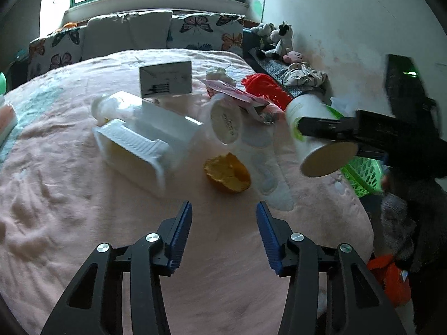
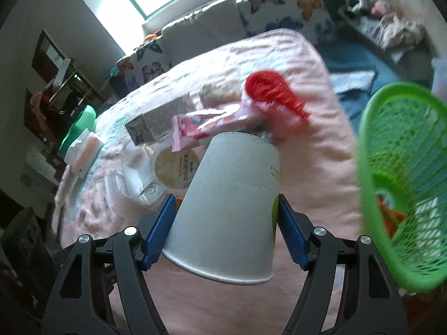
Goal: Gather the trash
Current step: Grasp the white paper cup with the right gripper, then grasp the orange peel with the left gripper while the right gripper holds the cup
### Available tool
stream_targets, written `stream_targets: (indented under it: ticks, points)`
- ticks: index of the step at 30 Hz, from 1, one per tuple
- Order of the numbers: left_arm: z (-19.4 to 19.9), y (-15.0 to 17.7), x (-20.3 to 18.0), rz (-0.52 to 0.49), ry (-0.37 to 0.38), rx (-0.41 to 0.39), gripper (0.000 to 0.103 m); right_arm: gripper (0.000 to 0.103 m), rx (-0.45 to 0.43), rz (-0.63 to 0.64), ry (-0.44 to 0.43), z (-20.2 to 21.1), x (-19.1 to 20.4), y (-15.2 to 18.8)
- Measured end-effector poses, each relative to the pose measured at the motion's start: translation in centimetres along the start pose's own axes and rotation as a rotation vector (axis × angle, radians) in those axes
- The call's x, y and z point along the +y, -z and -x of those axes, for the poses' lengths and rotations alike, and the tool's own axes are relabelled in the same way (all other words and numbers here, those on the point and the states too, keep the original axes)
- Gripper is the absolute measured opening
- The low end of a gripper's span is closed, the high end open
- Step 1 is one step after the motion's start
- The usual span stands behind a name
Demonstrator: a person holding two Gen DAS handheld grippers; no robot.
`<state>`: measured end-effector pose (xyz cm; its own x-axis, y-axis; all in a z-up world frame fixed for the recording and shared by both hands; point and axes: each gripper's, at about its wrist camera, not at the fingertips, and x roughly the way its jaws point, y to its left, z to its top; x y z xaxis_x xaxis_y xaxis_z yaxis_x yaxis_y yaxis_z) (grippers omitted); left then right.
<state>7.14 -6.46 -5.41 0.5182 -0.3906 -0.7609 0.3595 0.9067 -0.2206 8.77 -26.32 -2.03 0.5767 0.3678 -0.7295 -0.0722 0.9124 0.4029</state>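
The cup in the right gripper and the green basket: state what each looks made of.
Cup: probably paper, matte off-white; it has a thin rolled rim, a flat disc base and print on its side. Green basket: apparently moulded plastic, slightly glossy; its open lattice wall lets the things behind show through. The right gripper grips the cup by its sides.

My paper cup (image 2: 229,203) hides part of the pink wrapper (image 2: 206,128) and the bed behind it, the green basket (image 2: 402,184) is motion-blurred and cut off at the right edge, and print on the small carton (image 1: 166,78) is too small to read.
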Motion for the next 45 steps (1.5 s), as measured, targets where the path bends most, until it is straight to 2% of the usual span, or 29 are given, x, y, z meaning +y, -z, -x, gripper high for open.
stream_targets:
  ticks: [5,11,17,19,24,31,39,45]
  points:
    - [-1.7,-0.6,-1.0,0.082,-0.029,0.02,0.046,0.072,-0.066,0.029,0.046,2.3,-0.7,0.1]
    - [-3.2,-1.3,-1.2,0.197,-0.093,0.024,0.047,0.072,-0.099,0.025,0.053,3.9,-2.3,0.7]
    - [-4.8,-2.1,-1.2,0.255,-0.157,0.017,0.049,0.072,-0.123,0.031,0.088,5.0,-3.7,1.5]
    - [-5.2,-2.2,-1.3,0.261,-0.183,0.016,0.054,0.072,-0.127,0.033,0.099,5.2,-4.1,1.7]
    - [-6.2,-2.9,-1.9,0.258,-0.225,0.015,0.055,0.072,-0.135,0.023,0.127,5.7,-5.3,2.3]
    - [-6.4,-3.0,-1.9,0.274,-0.213,0.015,0.058,0.072,-0.135,0.006,0.146,6.1,-6.6,3.0]
    - [-6.9,-3.2,-1.8,0.3,-0.242,0.005,0.059,0.063,-0.129,-0.024,0.151,5.9,-7.8,3.4]
    - [-7.0,-3.5,-1.7,0.295,-0.257,-0.004,0.04,0.063,-0.119,-0.025,0.14,5.8,-7.9,3.7]
